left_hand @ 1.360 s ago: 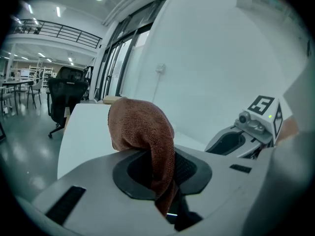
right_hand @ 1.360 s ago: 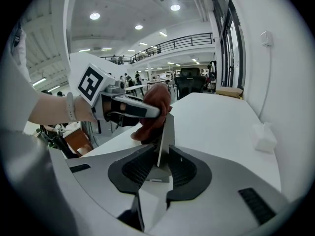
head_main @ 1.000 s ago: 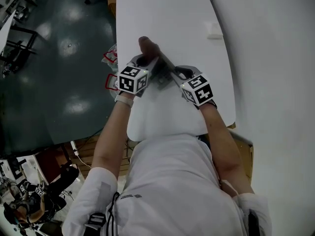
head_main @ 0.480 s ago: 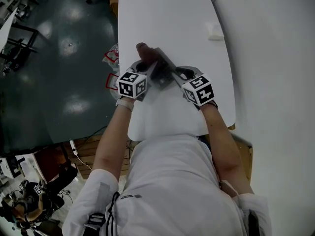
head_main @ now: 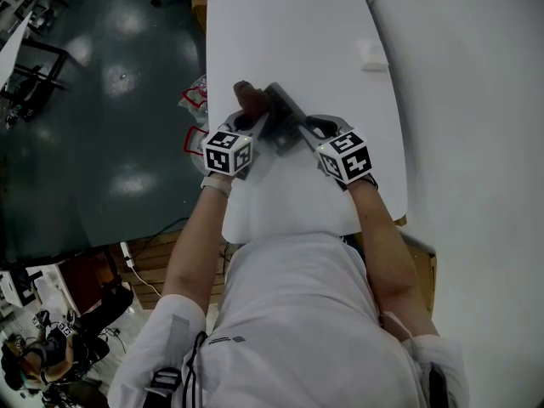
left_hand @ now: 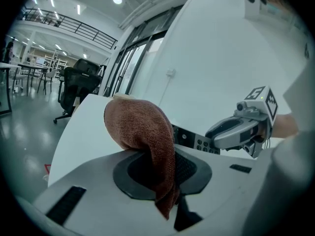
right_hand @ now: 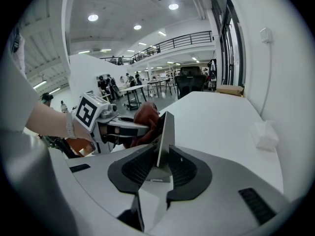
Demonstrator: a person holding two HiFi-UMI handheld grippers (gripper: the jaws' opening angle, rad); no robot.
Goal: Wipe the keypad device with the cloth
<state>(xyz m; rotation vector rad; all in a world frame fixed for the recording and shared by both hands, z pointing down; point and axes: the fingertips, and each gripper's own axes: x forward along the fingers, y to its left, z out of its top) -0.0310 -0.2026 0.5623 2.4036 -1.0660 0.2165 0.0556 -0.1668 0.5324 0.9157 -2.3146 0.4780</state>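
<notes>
My right gripper [head_main: 308,129] is shut on the dark grey keypad device [head_main: 285,116] and holds it tilted above the white table [head_main: 289,24]. In the right gripper view the device [right_hand: 165,134] stands edge-on between the pads of the right gripper [right_hand: 160,168]. My left gripper [head_main: 249,124] is shut on a brown cloth [head_main: 247,96]. In the left gripper view the cloth [left_hand: 142,129] bulges out of the jaws of the left gripper [left_hand: 160,167], close to the button face of the device [left_hand: 197,142]. The cloth [right_hand: 146,118] lies against the device's left side.
A small white box [head_main: 371,55] lies at the far right of the table, also seen as a white box [right_hand: 266,134] in the right gripper view. The table's left edge drops to a dark floor [head_main: 102,100]. A white wall [head_main: 476,100] runs along the right.
The left gripper with the cloth has slipped a little back toward me and lower along the device. The right gripper and the device have stayed in place.
</notes>
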